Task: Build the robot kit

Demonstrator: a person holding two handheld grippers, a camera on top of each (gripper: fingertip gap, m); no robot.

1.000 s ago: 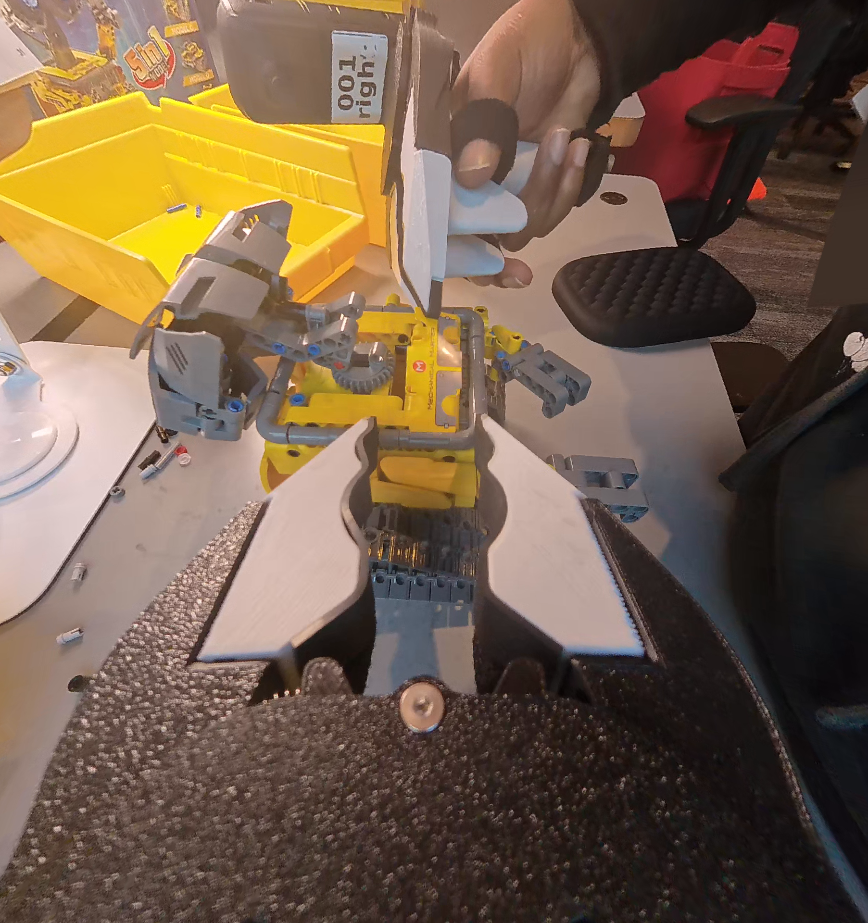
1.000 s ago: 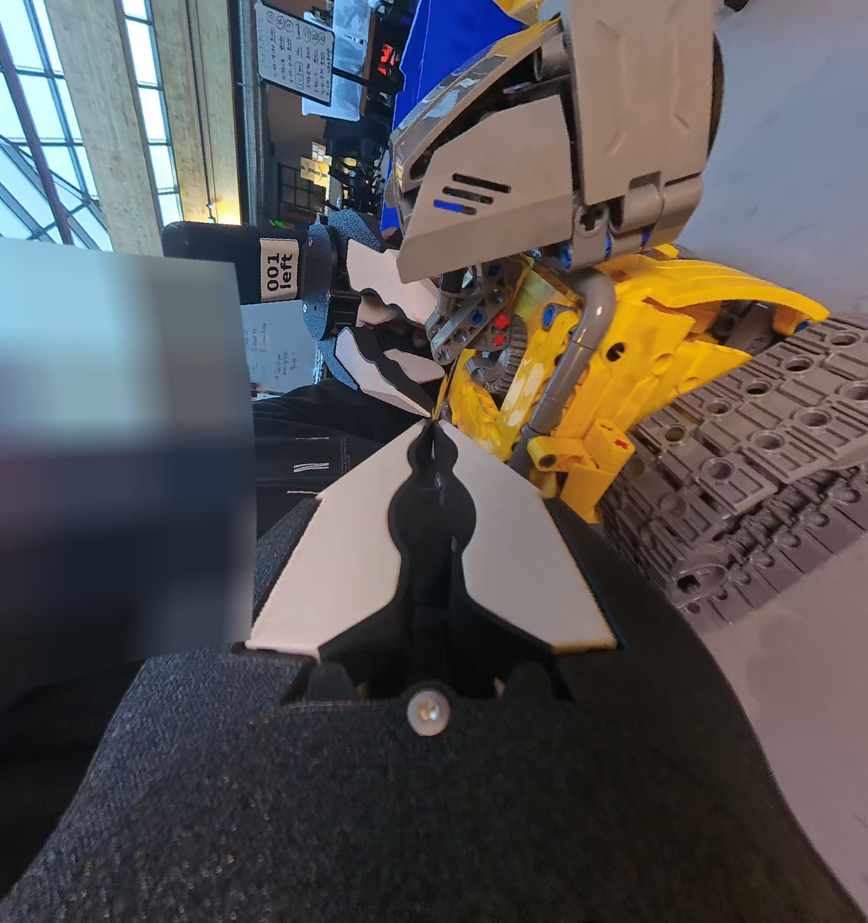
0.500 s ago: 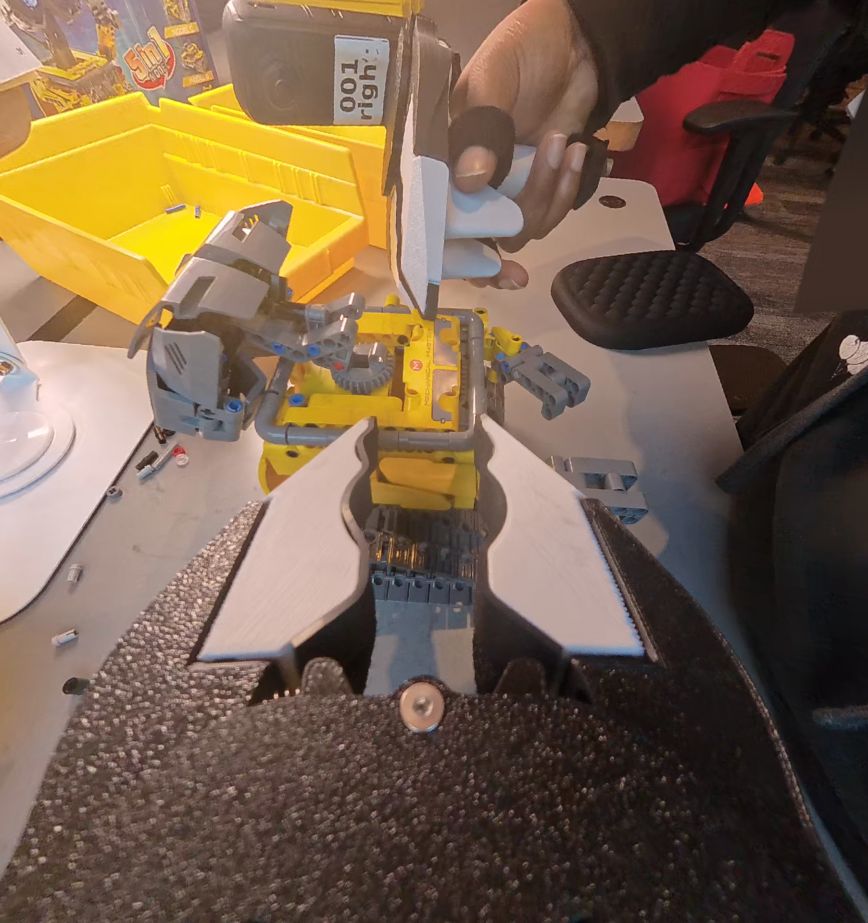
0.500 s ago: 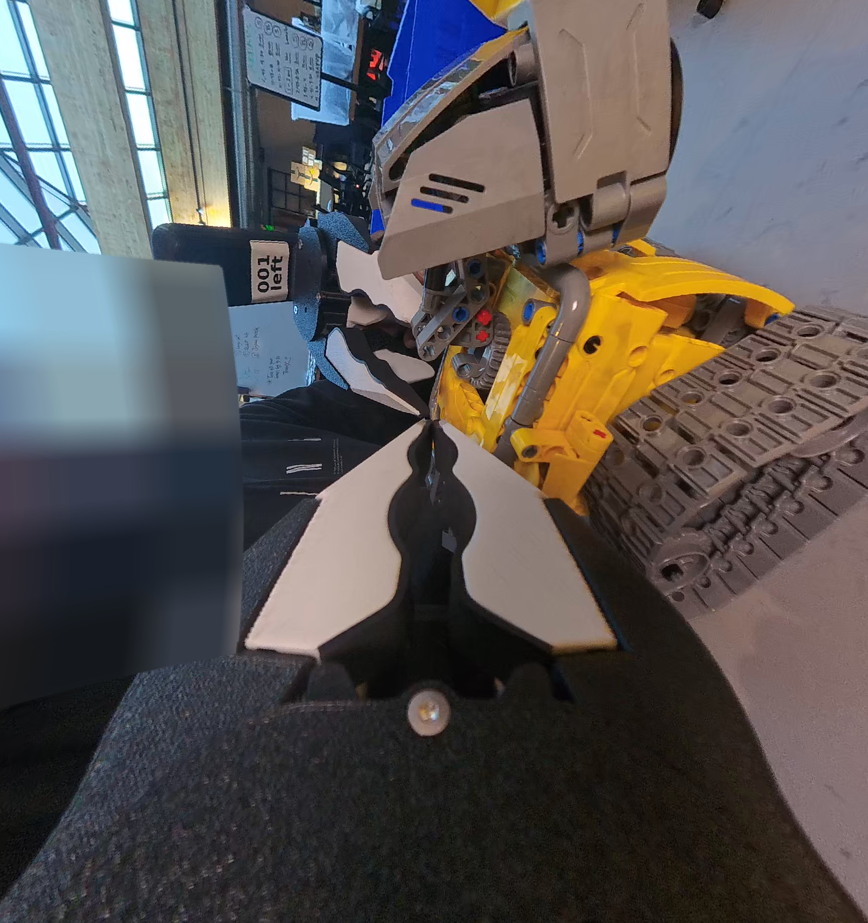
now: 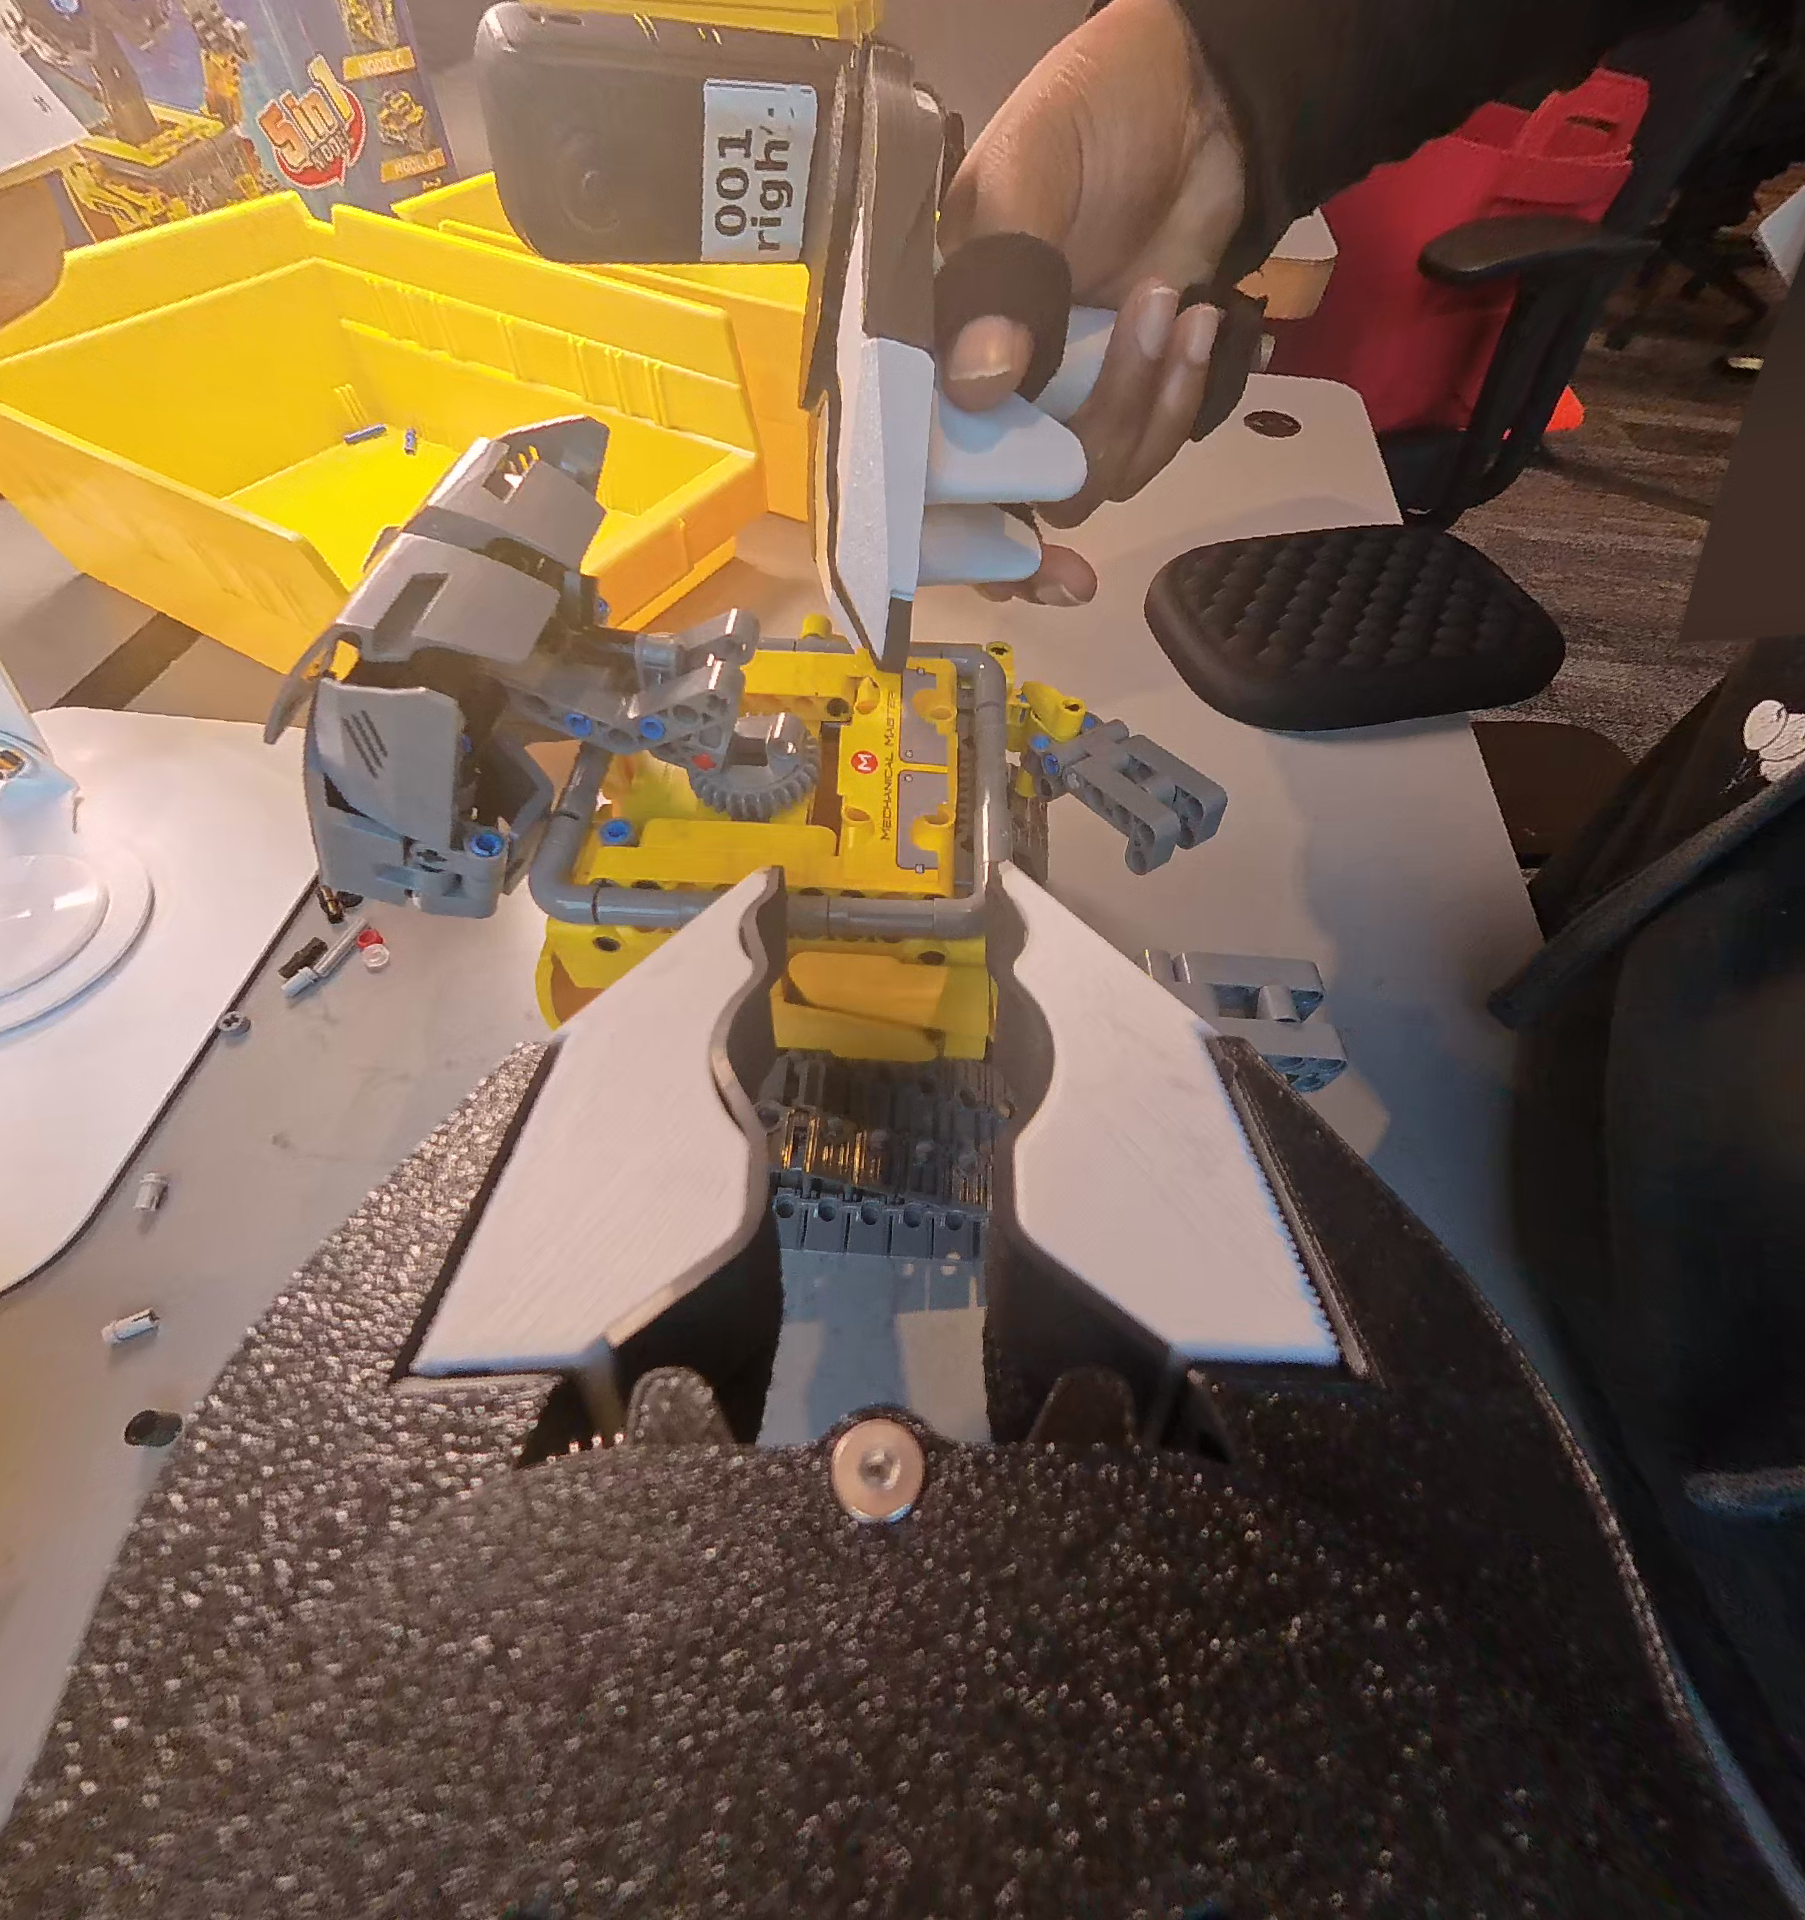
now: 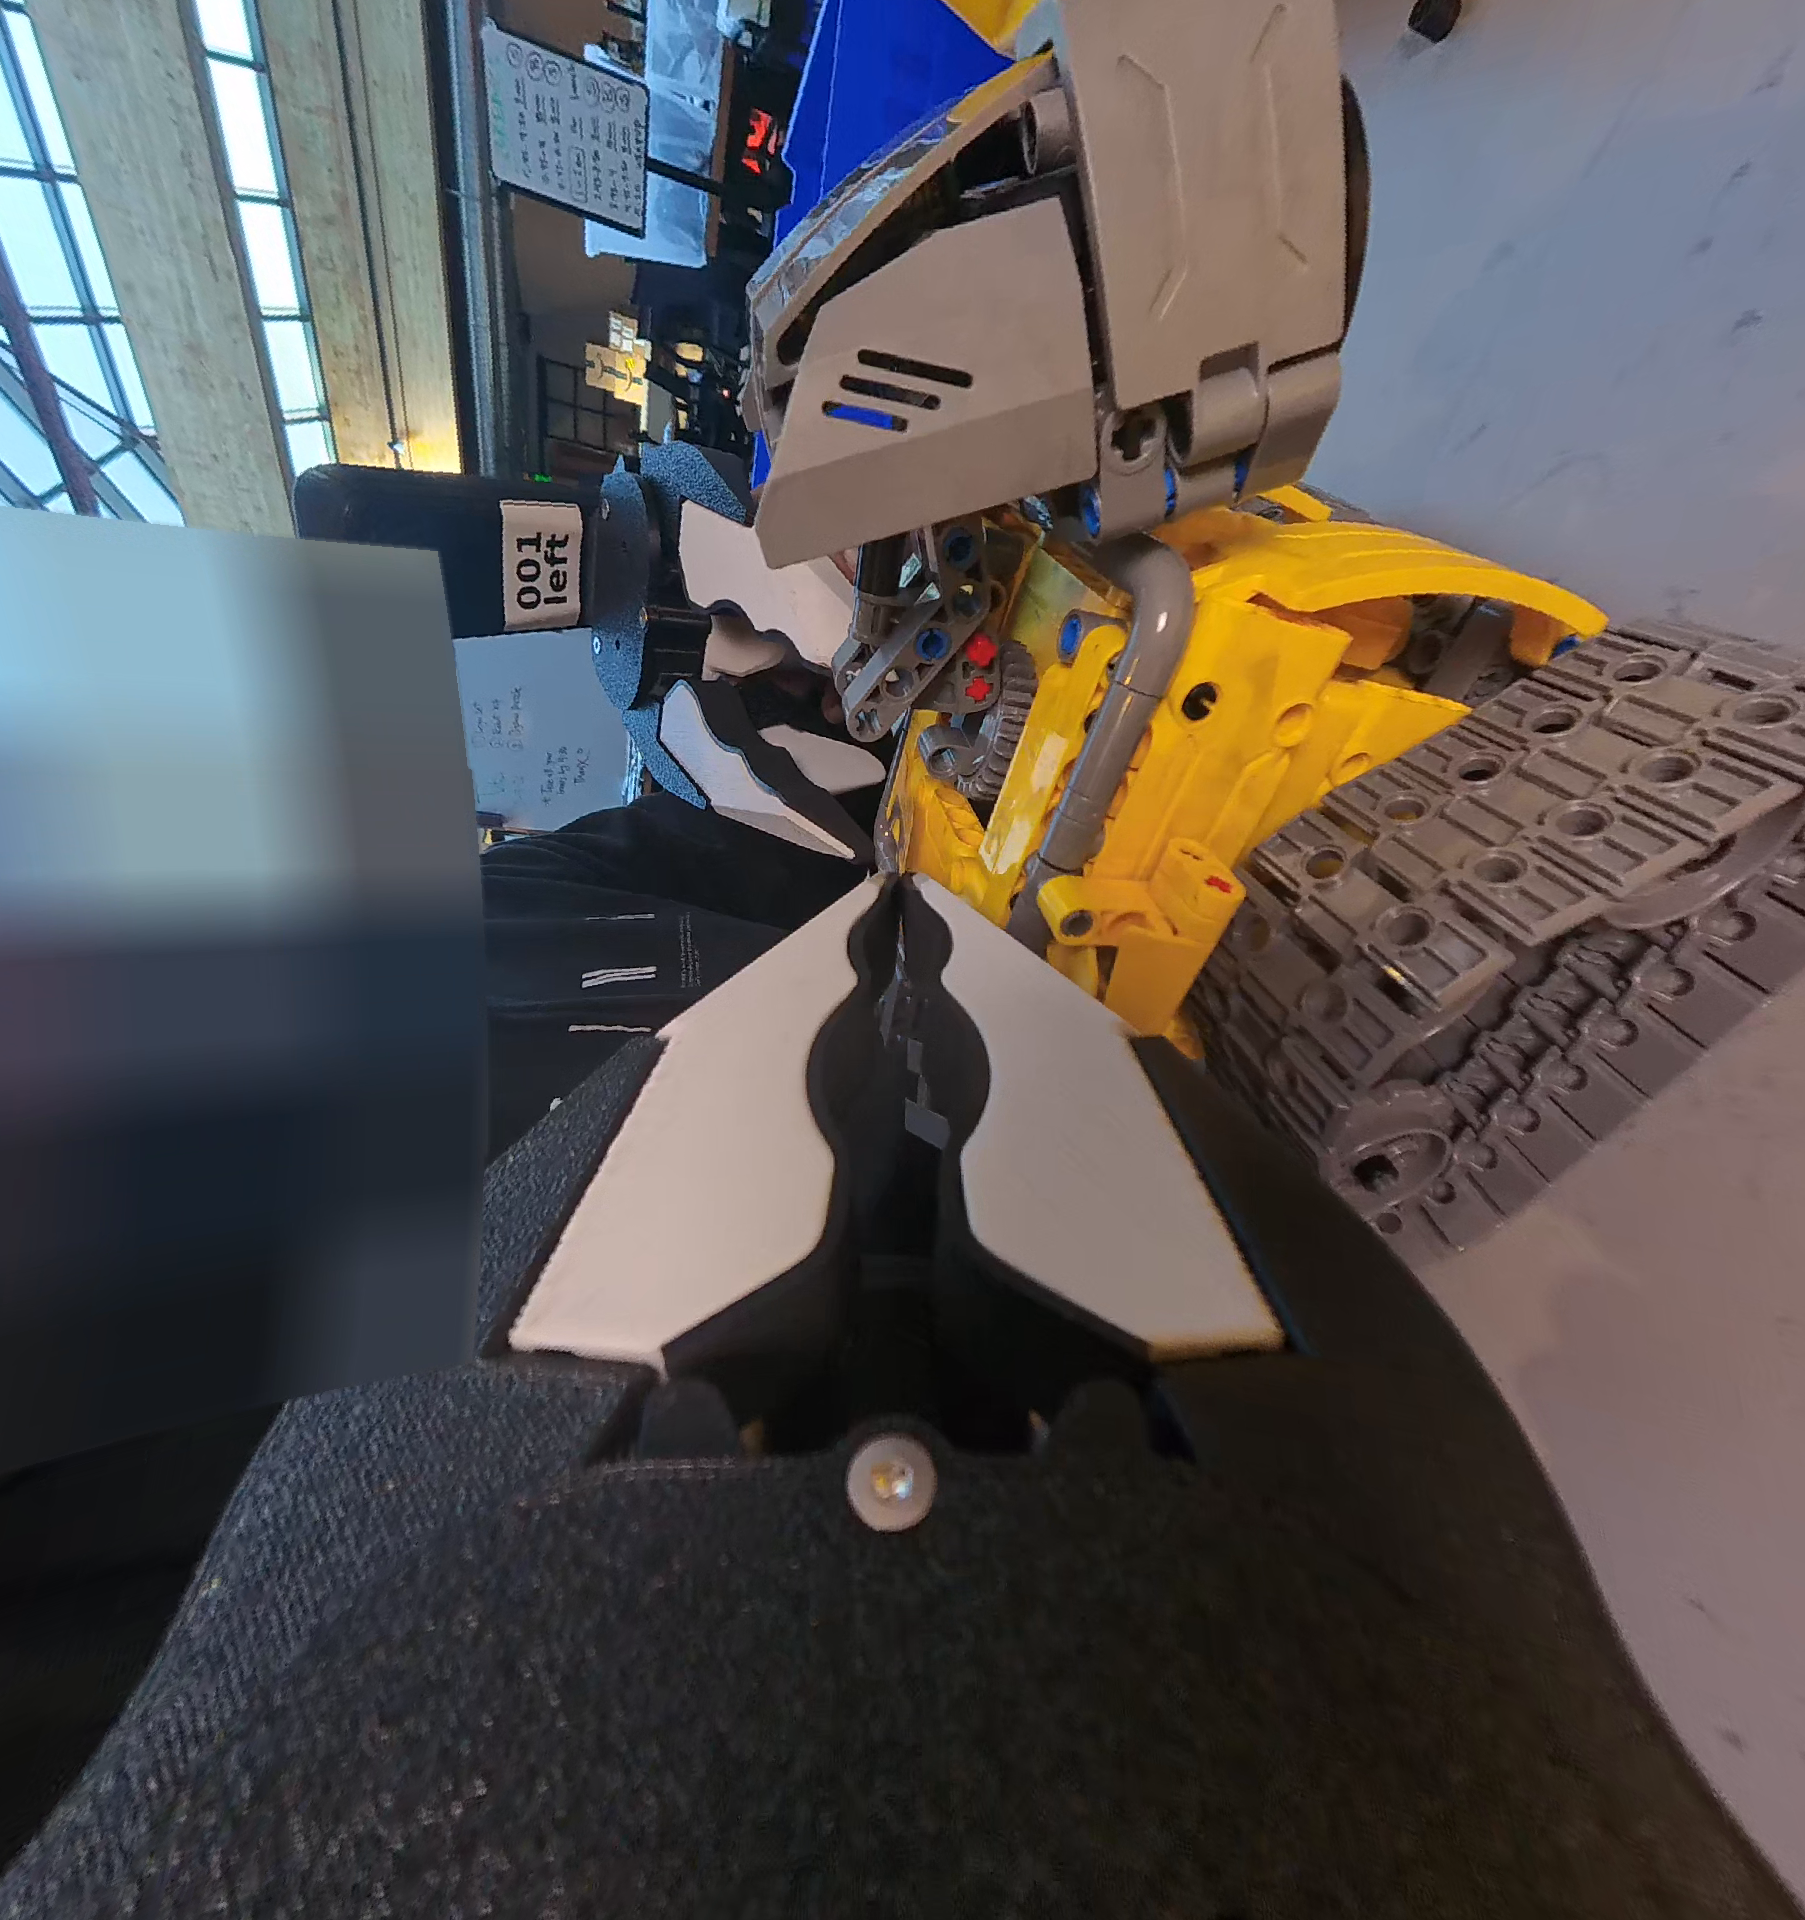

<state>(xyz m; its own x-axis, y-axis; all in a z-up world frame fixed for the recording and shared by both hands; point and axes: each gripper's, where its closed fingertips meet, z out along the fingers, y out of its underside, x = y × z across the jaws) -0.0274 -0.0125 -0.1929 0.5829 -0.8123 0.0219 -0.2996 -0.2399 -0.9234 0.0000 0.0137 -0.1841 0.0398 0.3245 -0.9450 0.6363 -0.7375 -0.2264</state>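
The left hand-held gripper has its pale fingers spread to either side of a yellow and grey brick-built tracked vehicle on the grey surface, its tips level with the grey tube at the model's near edge and its grey track showing in the gap between them; whether the fingers touch the model cannot be told. The right hand-held gripper, held by a hand, comes down from above with its fingers pressed together, tips at the model's yellow top edge (a contact that the left wrist view suggests but does not settle). In the right wrist view its closed tips sit just beside the yellow body. A grey bucket arm juts from the model's left, hemming that side in. Behind it stands a yellow bin, with a white stand base to the left and small loose pins between. A loose grey beam piece lies just right of the left gripper, and a black padded armrest sits beyond.
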